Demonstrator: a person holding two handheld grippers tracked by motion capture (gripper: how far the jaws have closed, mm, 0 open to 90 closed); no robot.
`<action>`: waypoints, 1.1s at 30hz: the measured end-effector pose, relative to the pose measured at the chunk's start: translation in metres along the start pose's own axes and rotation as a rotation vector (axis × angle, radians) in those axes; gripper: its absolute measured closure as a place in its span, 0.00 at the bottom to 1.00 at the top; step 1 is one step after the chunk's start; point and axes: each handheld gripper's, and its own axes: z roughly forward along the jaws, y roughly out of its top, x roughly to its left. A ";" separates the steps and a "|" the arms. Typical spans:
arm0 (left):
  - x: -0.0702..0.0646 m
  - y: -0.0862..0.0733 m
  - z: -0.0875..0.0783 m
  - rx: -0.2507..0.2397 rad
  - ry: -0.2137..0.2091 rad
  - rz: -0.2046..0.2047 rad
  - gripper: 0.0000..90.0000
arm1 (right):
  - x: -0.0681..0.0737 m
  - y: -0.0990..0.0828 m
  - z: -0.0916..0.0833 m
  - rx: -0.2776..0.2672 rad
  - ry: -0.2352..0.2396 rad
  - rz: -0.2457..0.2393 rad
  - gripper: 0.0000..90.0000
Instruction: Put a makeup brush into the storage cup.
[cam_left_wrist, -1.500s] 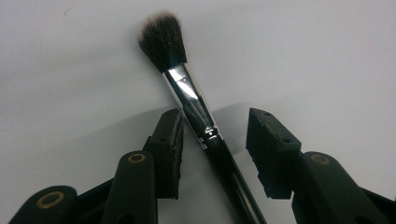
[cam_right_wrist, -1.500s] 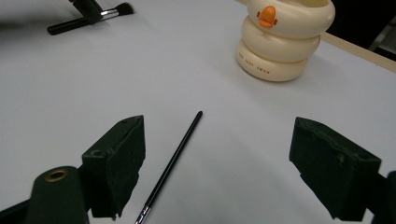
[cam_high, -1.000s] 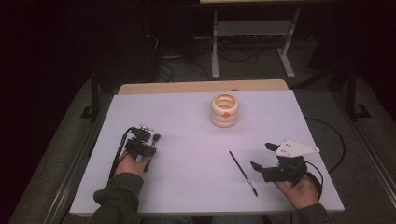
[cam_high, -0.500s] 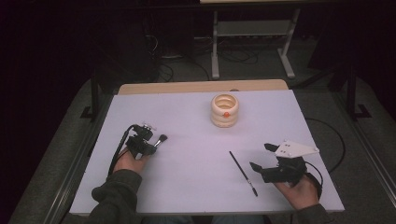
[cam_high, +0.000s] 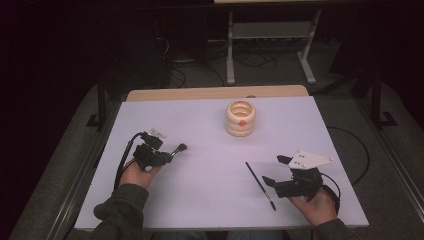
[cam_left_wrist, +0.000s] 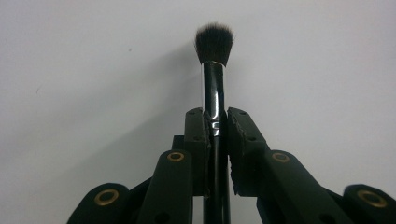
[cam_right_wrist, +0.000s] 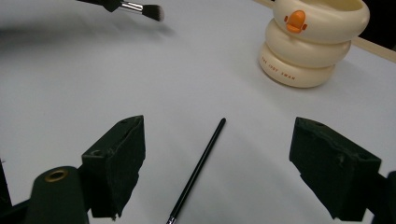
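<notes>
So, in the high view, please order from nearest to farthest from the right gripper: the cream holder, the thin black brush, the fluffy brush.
From the right gripper:
1. Thin black brush, lying just to its left.
2. Cream holder, at the table's far middle.
3. Fluffy brush, across the table in the left gripper.

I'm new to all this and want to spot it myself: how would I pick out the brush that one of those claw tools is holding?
Start at the cream ringed holder at the far middle of the white table, then look toward the near left corner. There the left gripper clamps a makeup brush by its shiny metal collar. Its fluffy dark tuft sets it apart from the thin black brush lying loose near the right gripper.
</notes>
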 end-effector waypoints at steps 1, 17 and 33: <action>-0.001 0.000 -0.001 -0.007 -0.004 -0.001 0.88 | 0.001 0.000 0.000 0.001 0.003 0.001 0.20; -0.012 0.000 -0.015 -0.111 -0.114 0.017 0.88 | 0.012 0.011 0.016 0.022 0.086 0.002 0.20; -0.047 -0.001 -0.040 -0.321 -0.309 0.105 0.88 | 0.021 0.034 0.030 -0.012 0.216 0.025 0.21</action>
